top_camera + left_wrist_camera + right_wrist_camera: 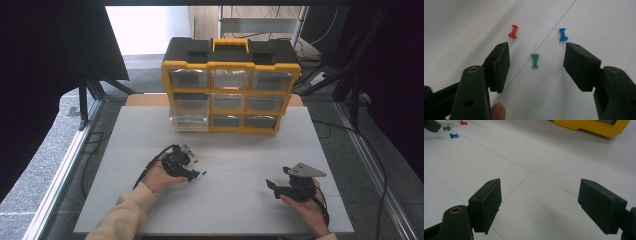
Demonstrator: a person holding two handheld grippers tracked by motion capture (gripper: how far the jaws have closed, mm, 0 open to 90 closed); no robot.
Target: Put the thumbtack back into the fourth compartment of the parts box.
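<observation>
I have the left gripper [536, 56] low over the white table [240, 200], jaws spread wide and holding nothing. Three push pins lie on the surface ahead of it. The green push pin [534, 60] sits between the jaws, nearly centred, its metal point aimed toward 12 o'clock and its plastic head toward me. The red push pin [512, 32] lies at about 11 o'clock from it, just beyond the tip of the left-hand jaw, and the blue push pin [562, 34] at about 1 o'clock, just past the tip of the right-hand jaw. All three lie apart from one another.

I judge the green one to be my target, since it is the one framed. It looks very light, hard and smooth, so it should skid or roll if one jaw meets it first. I would close evenly across the waisted plastic body, not the thin needle, which gives the pads little to bite on.

The right gripper [281, 187] rests at 4 o'clock on the table, well apart from the pins, jaws also wide and empty. In its own view the pins appear far off at 10 o'clock.

A yellow and black drawer organizer [231, 85] stands at the table's 12 o'clock edge, its lower-left drawer [190, 122] pulled forward.
</observation>
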